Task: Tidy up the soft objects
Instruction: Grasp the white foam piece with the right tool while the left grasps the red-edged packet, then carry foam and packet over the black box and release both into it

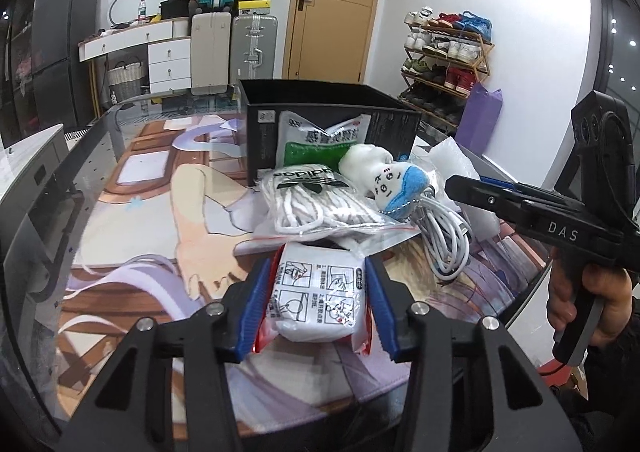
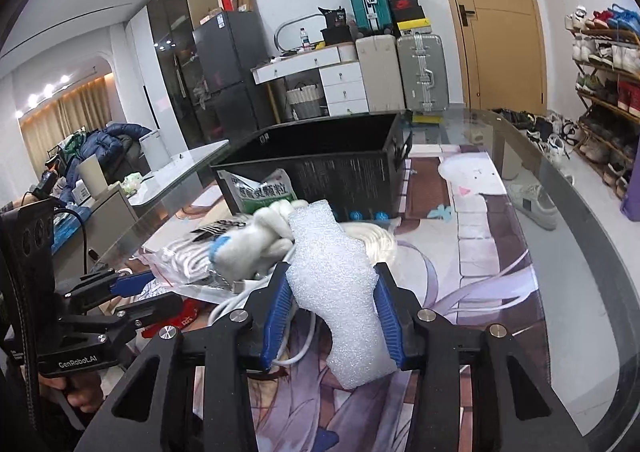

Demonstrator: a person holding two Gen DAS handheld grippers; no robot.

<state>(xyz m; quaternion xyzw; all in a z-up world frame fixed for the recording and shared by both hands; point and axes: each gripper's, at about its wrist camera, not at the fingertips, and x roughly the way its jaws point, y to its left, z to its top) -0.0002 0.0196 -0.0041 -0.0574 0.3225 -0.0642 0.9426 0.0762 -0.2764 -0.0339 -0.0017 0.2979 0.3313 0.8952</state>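
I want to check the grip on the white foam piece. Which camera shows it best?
The right wrist view: the white foam piece fills the centre, pinched between the right gripper and its blue pads. The left wrist view shows only part of the foam, far off behind the plush toy, with the right gripper's grip hidden.

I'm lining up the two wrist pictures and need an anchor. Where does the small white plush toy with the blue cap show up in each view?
Left wrist view: the plush toy lies right of centre, on the pile in front of the black box, above the coiled white cable.
Right wrist view: the plush toy sits left of centre, just left of the white foam piece.
Shared landmark: the black box behind the pile.
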